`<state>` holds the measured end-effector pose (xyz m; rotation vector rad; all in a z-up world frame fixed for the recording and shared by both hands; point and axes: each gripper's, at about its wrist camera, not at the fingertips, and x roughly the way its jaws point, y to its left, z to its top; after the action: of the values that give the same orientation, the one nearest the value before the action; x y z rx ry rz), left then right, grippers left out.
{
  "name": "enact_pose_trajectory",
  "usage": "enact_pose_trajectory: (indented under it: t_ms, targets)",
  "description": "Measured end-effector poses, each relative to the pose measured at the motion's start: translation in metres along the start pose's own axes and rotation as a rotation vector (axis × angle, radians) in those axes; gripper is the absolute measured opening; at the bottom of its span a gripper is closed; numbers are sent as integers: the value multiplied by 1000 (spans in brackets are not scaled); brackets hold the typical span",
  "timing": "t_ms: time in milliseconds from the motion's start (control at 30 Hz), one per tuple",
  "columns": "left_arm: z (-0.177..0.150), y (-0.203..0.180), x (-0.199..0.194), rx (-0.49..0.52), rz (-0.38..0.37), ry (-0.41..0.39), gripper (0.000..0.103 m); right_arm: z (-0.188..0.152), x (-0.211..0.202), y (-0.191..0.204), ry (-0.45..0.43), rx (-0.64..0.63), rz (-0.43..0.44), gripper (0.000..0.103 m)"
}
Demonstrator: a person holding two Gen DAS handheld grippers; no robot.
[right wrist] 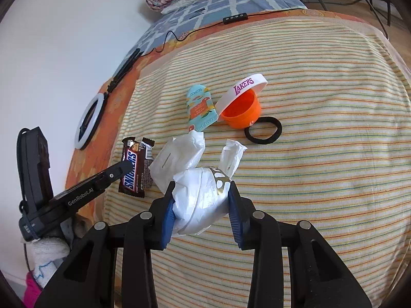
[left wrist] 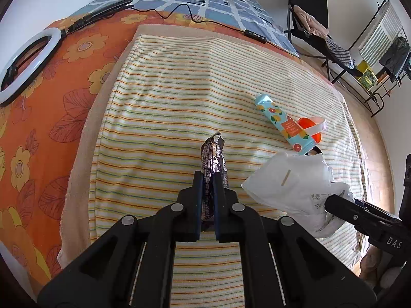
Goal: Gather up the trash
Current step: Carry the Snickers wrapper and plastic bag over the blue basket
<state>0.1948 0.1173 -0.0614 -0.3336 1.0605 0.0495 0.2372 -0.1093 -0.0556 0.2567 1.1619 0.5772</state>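
Here the left fingers clamp a Snickers wrapper, the right fingers a white bag, beside a tube.

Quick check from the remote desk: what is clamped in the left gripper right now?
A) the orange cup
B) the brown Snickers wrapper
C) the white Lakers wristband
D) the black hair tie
B: the left gripper has its jaws shut on the Snickers wrapper, while the hair tie, orange cup and wristband lie free on the striped towel.
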Motion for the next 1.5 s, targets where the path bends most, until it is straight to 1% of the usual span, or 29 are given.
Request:
enact_pose_trajectory:
  t_ms: [367, 533, 700, 933, 1067, 1333, 1500]
  targets:
    - [-24, -12, -41, 52, -27, -38, 5, -28, -42, 7, -51, -108, -68, 35]
    - [-44, -23, -61, 94, -39, -47, 5, -43, -62, 10, -66, -152, -87, 35]
    - [-72, -35, -79, 136, -58, -41, 5, -66, -82, 14, -78, -199, -109, 35]
    - [-117, -52, -105, 217, -48, -50, 5, -103, -106, 20, -80, -265, -136, 35]
    - [-145, -56, -116, 237, -54, -39, 5, -129, -116, 26, -76, -319, -154, 35]
    - [-197, -62, -123, 268, -64, -8, 5, -175, -121, 28, -33, -358, -156, 35]
    - [-223, -61, -118, 269, -75, 25, 5, -202, -119, 26, -1, -377, -170, 35]
